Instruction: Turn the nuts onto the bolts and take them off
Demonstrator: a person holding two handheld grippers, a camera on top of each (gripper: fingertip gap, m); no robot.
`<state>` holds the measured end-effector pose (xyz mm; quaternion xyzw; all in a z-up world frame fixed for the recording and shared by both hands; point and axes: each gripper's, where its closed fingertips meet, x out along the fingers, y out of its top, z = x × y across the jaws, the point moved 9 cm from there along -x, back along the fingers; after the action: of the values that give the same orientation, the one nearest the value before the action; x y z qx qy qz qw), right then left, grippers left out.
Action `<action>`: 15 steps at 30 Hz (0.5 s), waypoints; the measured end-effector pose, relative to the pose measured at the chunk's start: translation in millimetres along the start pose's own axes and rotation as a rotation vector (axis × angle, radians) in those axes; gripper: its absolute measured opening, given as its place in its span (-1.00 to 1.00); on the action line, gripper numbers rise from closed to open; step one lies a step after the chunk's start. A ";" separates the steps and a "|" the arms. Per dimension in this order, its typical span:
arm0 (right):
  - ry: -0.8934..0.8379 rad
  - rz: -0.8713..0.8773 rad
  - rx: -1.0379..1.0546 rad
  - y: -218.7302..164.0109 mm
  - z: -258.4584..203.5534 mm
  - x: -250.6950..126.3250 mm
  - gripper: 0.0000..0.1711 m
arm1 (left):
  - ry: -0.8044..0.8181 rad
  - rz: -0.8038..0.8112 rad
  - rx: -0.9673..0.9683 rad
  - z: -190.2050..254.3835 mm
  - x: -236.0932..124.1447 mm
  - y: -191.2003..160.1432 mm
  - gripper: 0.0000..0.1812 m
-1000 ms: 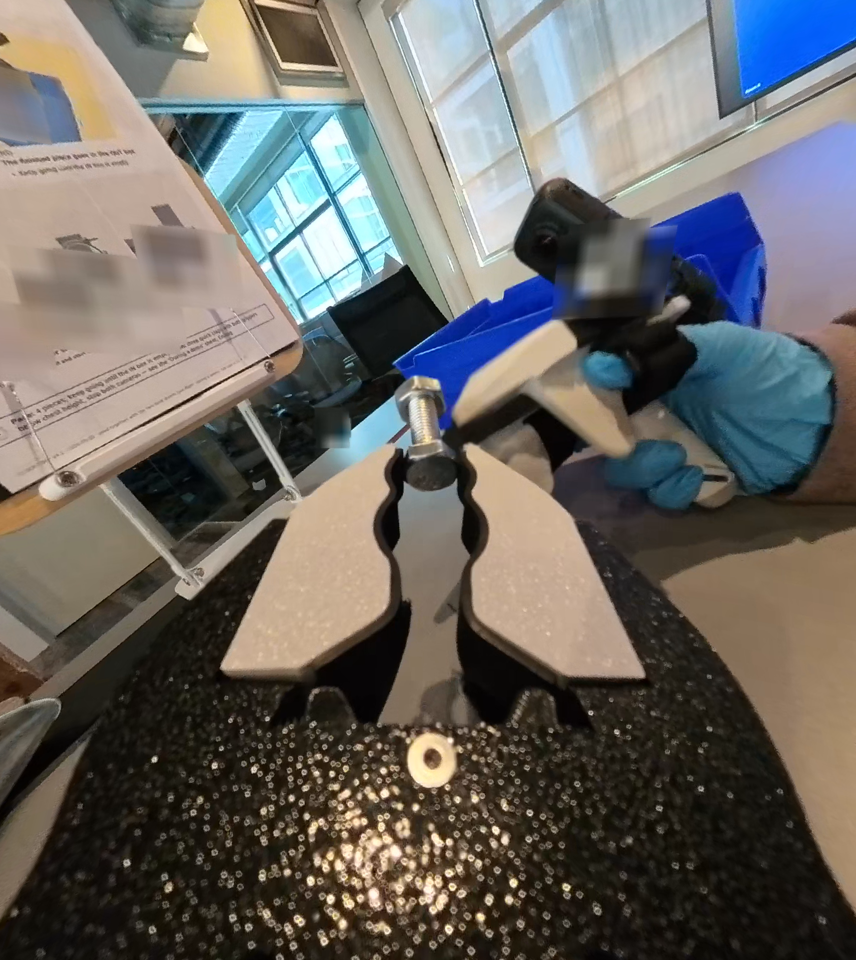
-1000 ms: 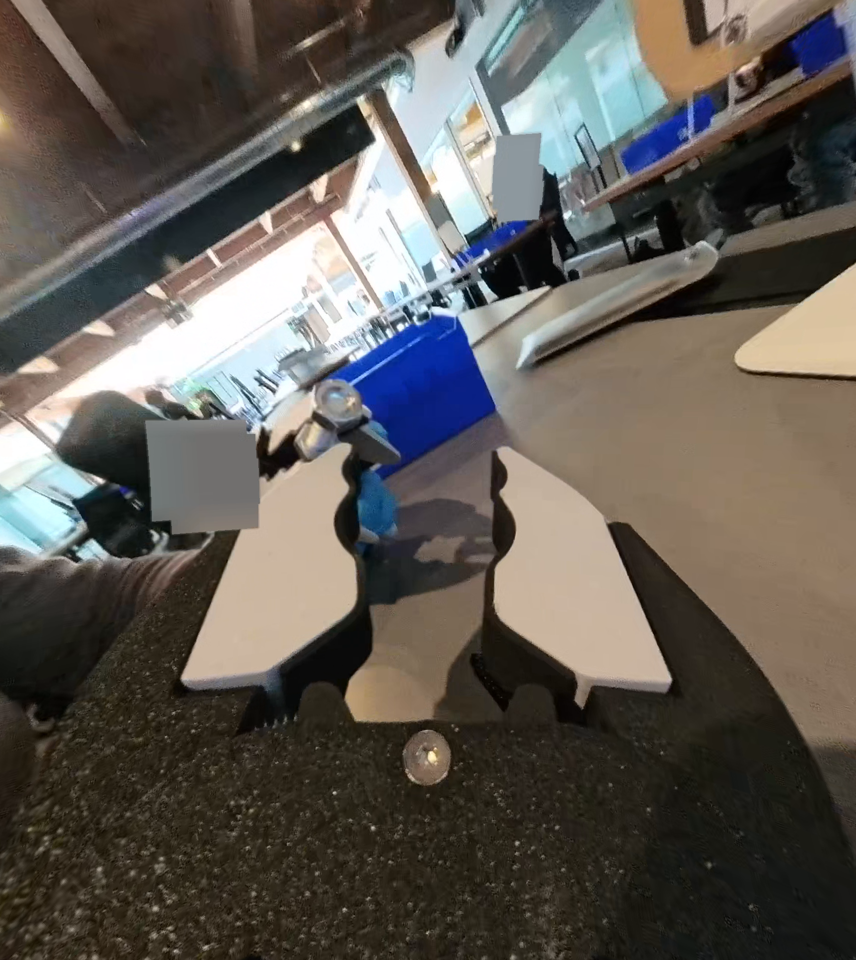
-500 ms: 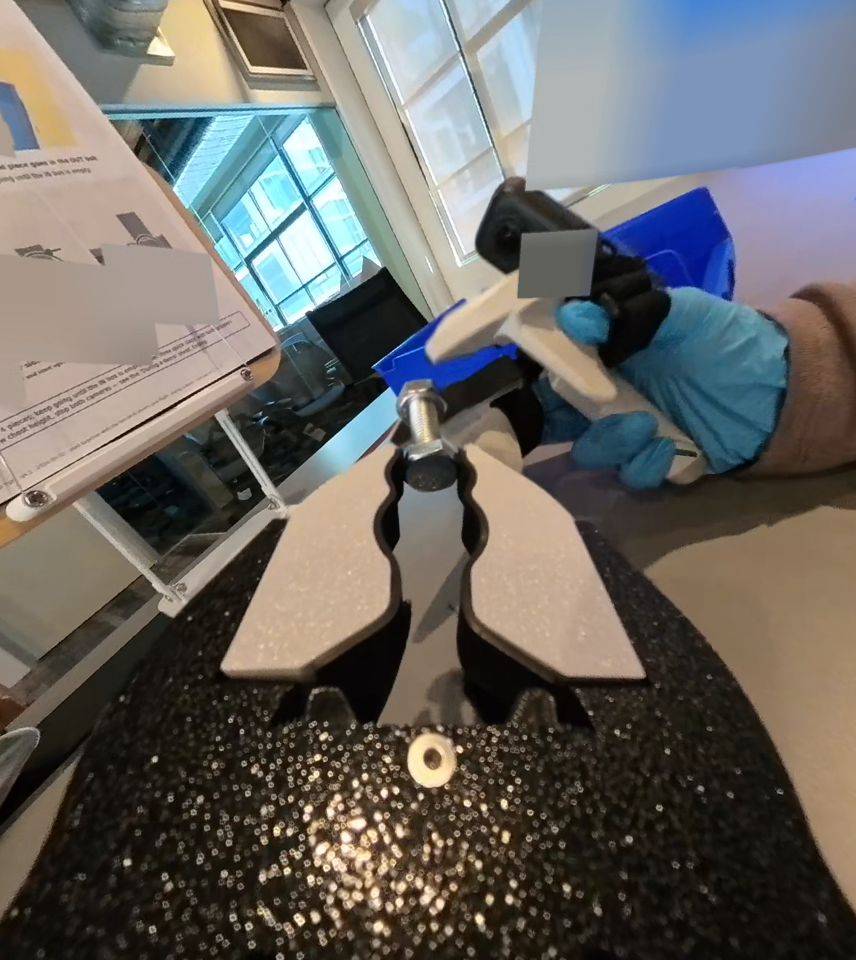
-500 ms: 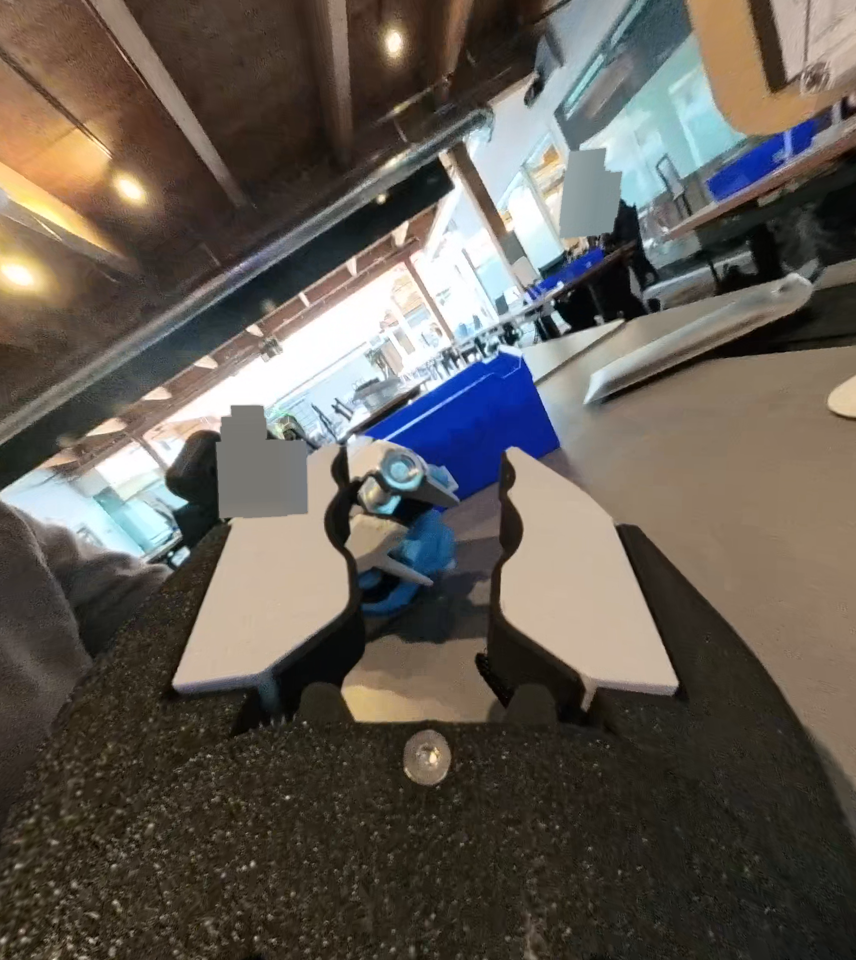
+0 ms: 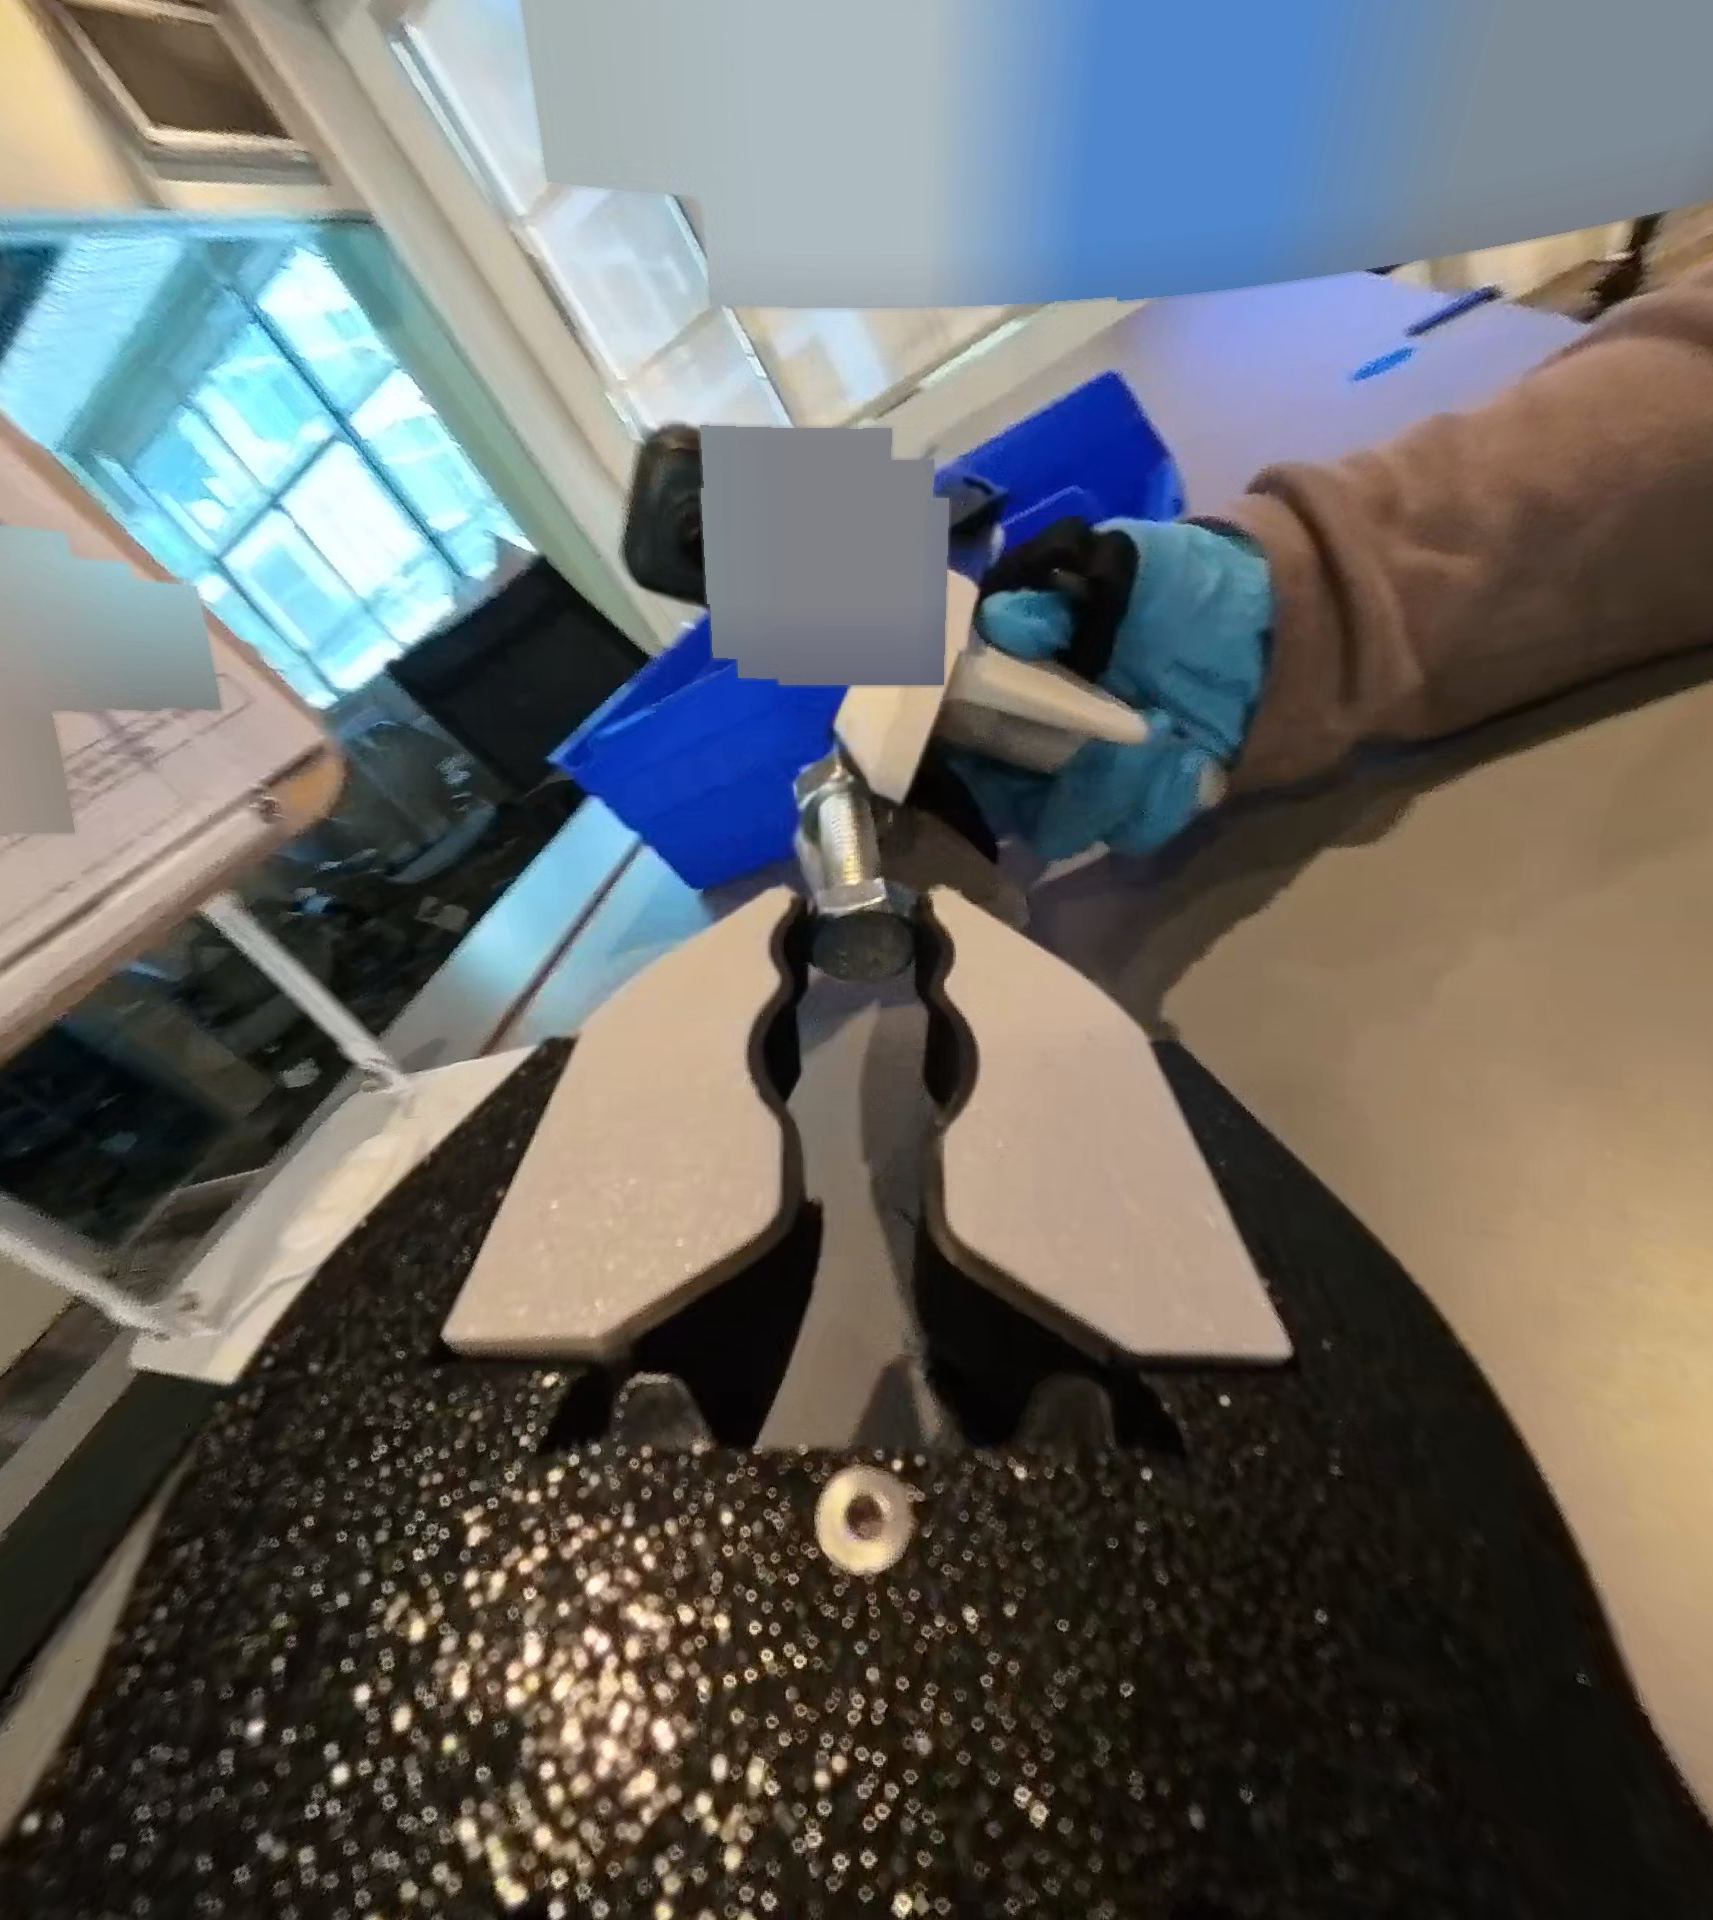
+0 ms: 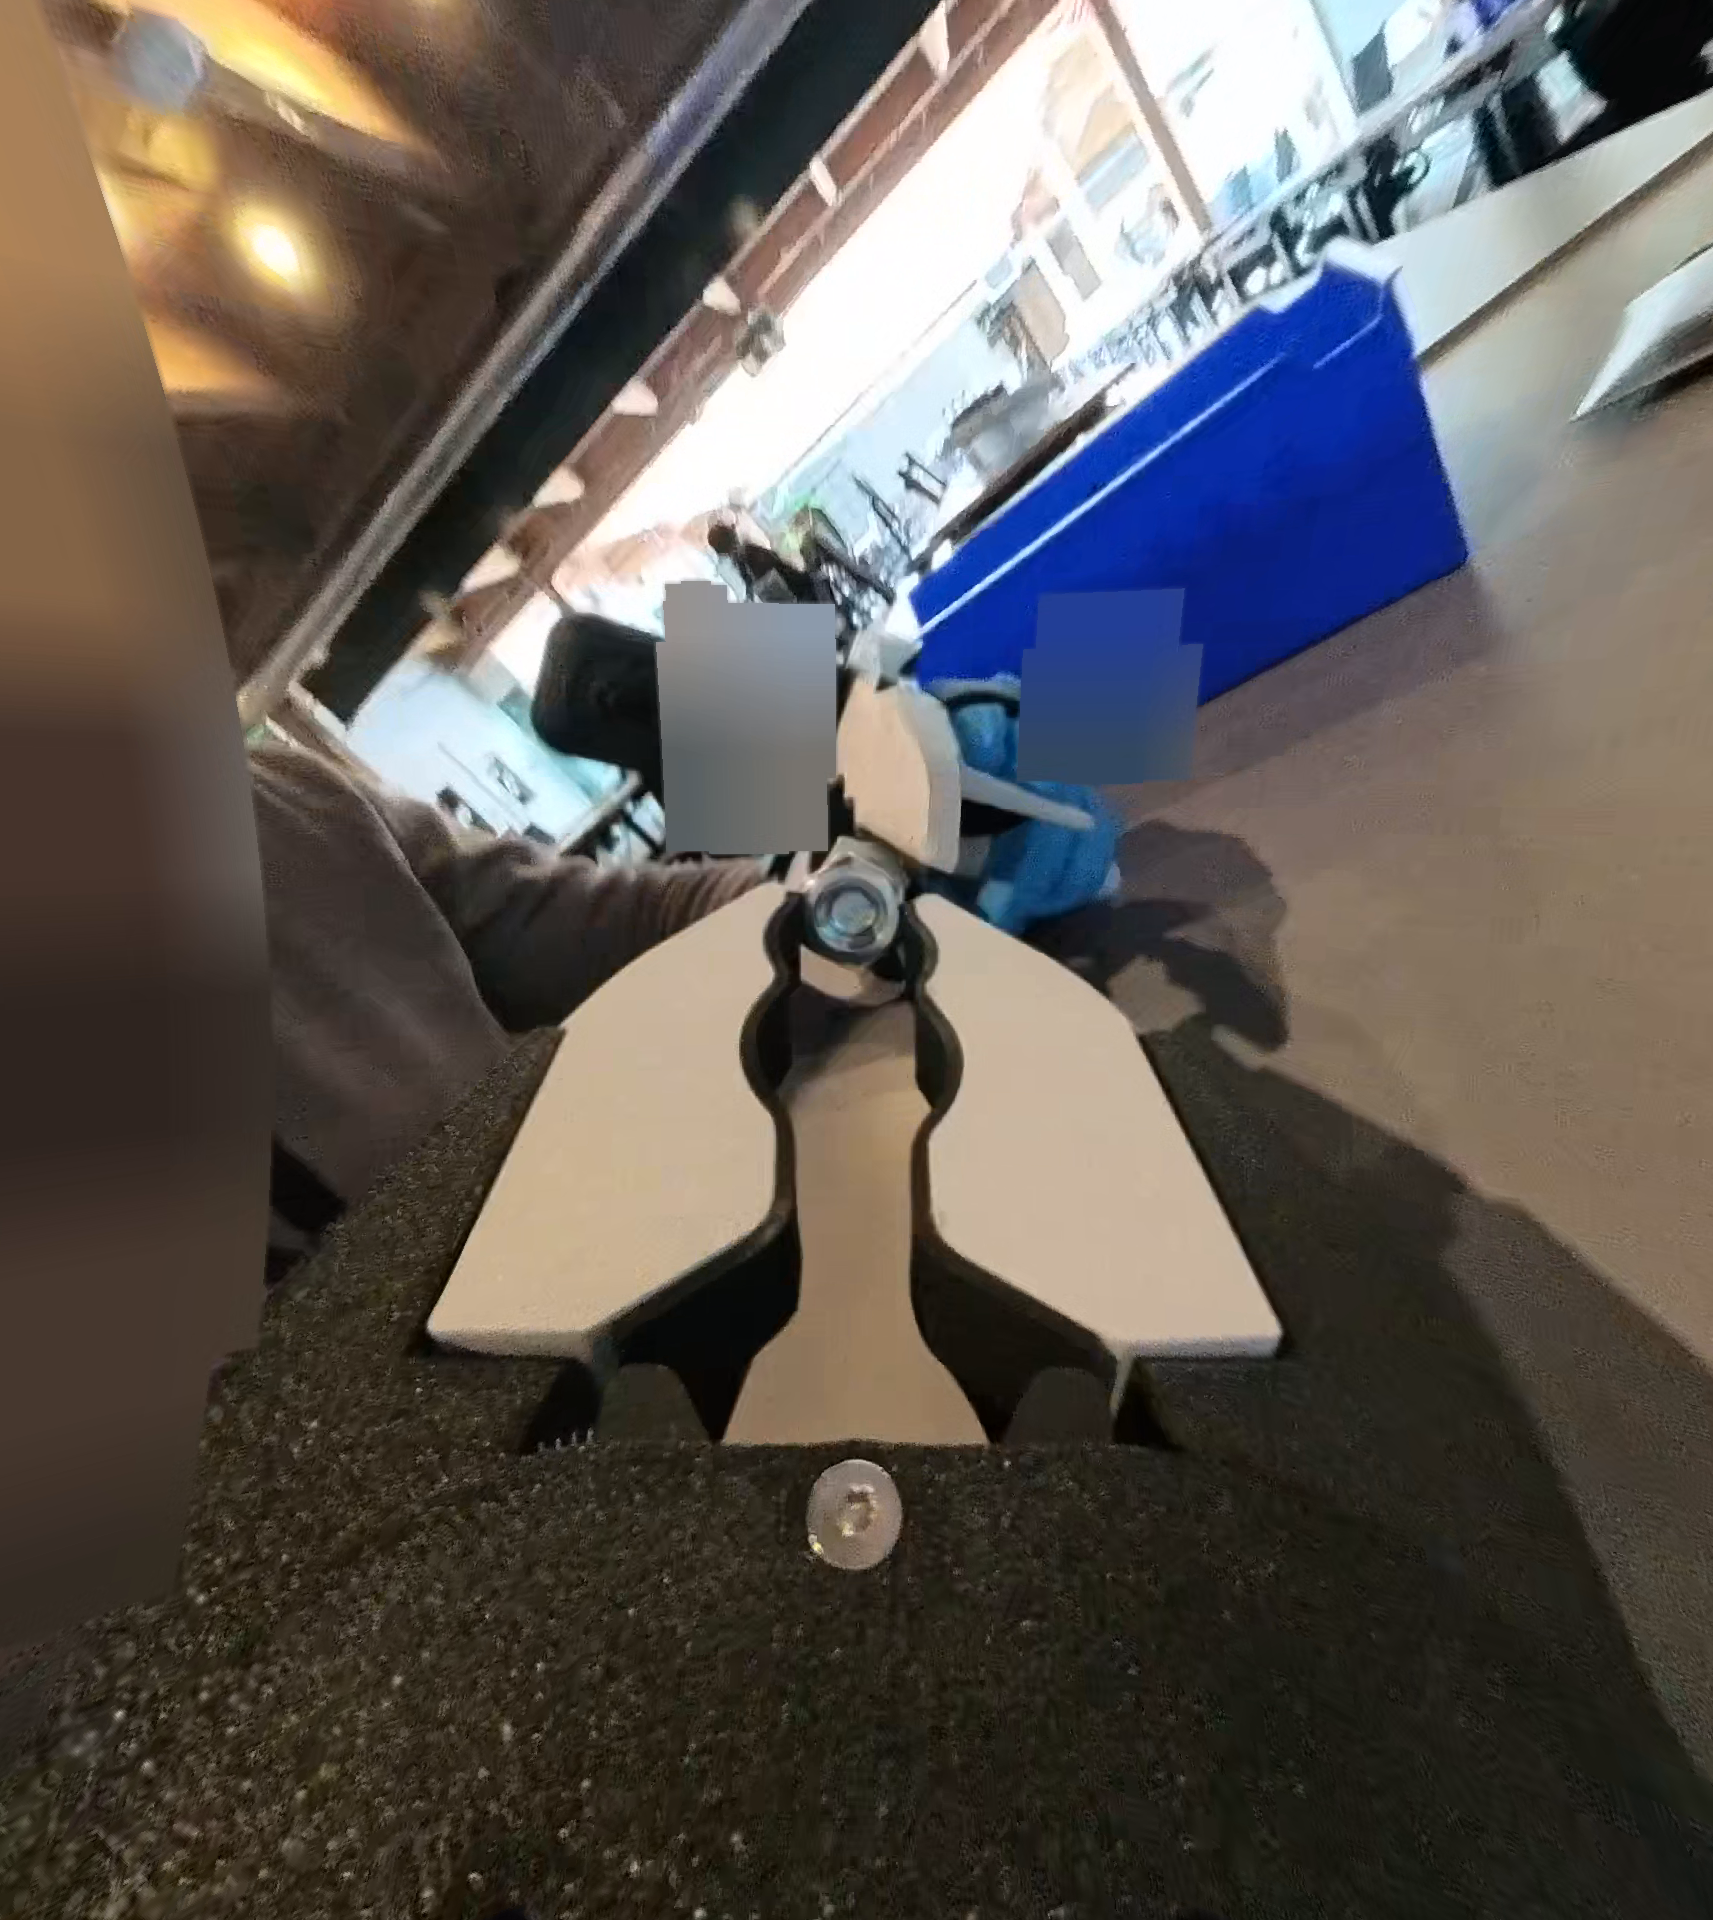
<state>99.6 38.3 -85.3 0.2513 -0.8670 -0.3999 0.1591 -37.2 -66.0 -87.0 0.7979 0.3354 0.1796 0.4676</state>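
Left gripper point(image 5: 860, 940) clamps bolt point(image 5: 847, 852) head; right view alone shows nut point(image 6: 847, 914) face, right gripper point(image 6: 850, 935) now closed on it, earlier apart.

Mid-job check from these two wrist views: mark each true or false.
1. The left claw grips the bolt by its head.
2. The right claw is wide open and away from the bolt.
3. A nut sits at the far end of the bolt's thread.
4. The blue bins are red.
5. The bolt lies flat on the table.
1. True: the left claw is shut on the head of the bolt.
2. False: the right claw is closed around the nut.
3. True.
4. False: the bins are blue.
5. False: it is held up off the table, between the two claws.
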 end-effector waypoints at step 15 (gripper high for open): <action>-0.661 -0.479 -1.912 -40.1 -65.0 30.7 -0.79 | -0.562 -0.104 -0.706 -6.6 -19.1 5.6 -0.79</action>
<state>117.7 -41.0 -73.1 0.0637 -0.1157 -0.9905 -0.0373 -52.7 -77.3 -78.3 0.5897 0.1531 0.0357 0.7922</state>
